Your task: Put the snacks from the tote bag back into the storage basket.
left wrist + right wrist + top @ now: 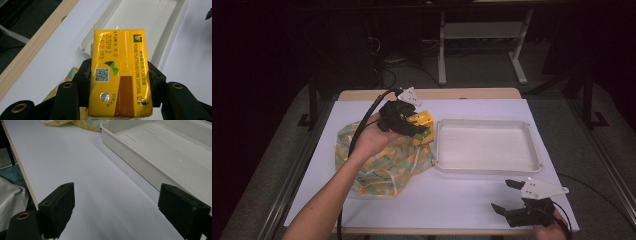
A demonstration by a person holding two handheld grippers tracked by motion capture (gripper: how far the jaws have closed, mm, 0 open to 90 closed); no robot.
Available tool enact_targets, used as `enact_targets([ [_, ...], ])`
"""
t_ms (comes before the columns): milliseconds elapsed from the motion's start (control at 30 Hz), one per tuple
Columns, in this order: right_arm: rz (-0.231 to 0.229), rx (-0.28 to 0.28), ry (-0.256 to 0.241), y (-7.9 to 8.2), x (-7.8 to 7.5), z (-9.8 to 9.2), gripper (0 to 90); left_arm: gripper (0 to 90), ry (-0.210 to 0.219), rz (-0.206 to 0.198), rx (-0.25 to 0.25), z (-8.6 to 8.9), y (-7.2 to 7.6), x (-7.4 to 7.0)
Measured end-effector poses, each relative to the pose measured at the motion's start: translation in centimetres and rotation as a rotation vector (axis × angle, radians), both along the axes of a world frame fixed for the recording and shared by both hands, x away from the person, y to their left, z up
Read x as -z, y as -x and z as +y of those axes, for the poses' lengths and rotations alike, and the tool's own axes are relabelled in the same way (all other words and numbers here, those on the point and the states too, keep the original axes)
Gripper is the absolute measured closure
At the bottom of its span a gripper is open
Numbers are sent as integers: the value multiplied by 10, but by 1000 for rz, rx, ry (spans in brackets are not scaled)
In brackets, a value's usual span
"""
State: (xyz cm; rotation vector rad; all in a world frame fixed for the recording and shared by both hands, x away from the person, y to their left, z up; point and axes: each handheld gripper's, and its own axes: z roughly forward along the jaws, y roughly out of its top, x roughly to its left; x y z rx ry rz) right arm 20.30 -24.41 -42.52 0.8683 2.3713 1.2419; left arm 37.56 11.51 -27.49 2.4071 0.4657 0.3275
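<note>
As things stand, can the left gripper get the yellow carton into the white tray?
Probably yes: the left gripper holds the yellow carton beside the white tray, with nothing between them.

In the left gripper view we see our left gripper clamped on a yellow drink carton, one black jaw pressing each long side. The carton's face shows a QR code, a foil straw spot and green print. Beyond it lies a white tray on the white table cover, with patterned cloth just beneath the jaws.
</note>
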Motion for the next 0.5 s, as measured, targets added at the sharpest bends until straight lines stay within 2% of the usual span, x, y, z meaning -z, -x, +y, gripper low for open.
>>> enact_targets([
  [233, 2, 3, 1, 0, 0, 0, 134, 501, -9, 3, 25, -7, -1, -1],
  [500, 3, 1, 0, 0, 0, 0, 134, 501, 3, 8, 47, -14, 0, -2],
])
